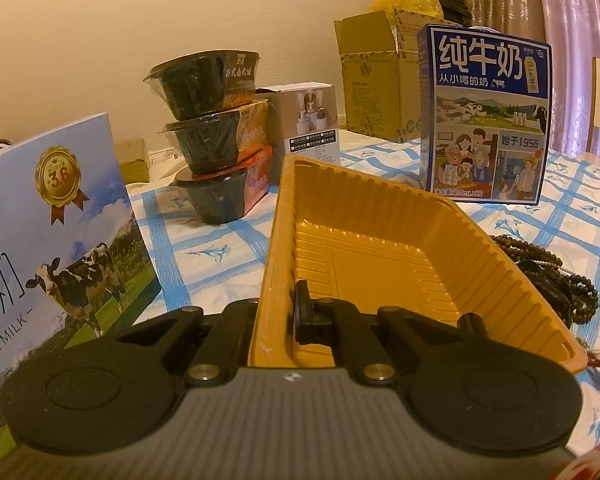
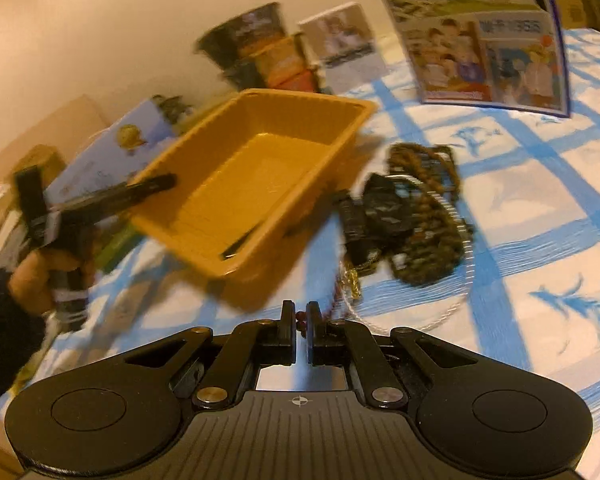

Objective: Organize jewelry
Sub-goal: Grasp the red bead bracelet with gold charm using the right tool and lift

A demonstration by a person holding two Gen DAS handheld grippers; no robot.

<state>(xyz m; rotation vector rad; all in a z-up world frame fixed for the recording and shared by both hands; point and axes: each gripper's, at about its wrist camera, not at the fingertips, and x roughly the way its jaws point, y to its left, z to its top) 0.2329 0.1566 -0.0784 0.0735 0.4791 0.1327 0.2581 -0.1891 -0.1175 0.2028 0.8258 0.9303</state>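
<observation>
My left gripper (image 1: 274,320) is shut on the left wall of a yellow ribbed plastic tray (image 1: 380,240), one finger inside and one outside. Nothing lies in the tray. In the blurred right wrist view the tray (image 2: 240,184) looks tilted, and a hand (image 2: 44,276) holds that gripper at its left rim. A pile of jewelry (image 2: 412,220) lies right of the tray: dark bead strands, a black piece and a thin silver chain. Its edge, the bead strands (image 1: 556,280), shows in the left wrist view. My right gripper (image 2: 299,322) is shut on a strand of small dark red beads (image 2: 332,308) that trails toward the pile.
A blue-checked cloth (image 2: 520,208) covers the table. A dark blue milk carton (image 1: 484,120) stands behind the pile, and a light blue cow-print milk box (image 1: 60,240) is at the left. Stacked black bowls (image 1: 216,140), a small white box (image 1: 312,120) and a cardboard box (image 1: 376,80) stand behind the tray.
</observation>
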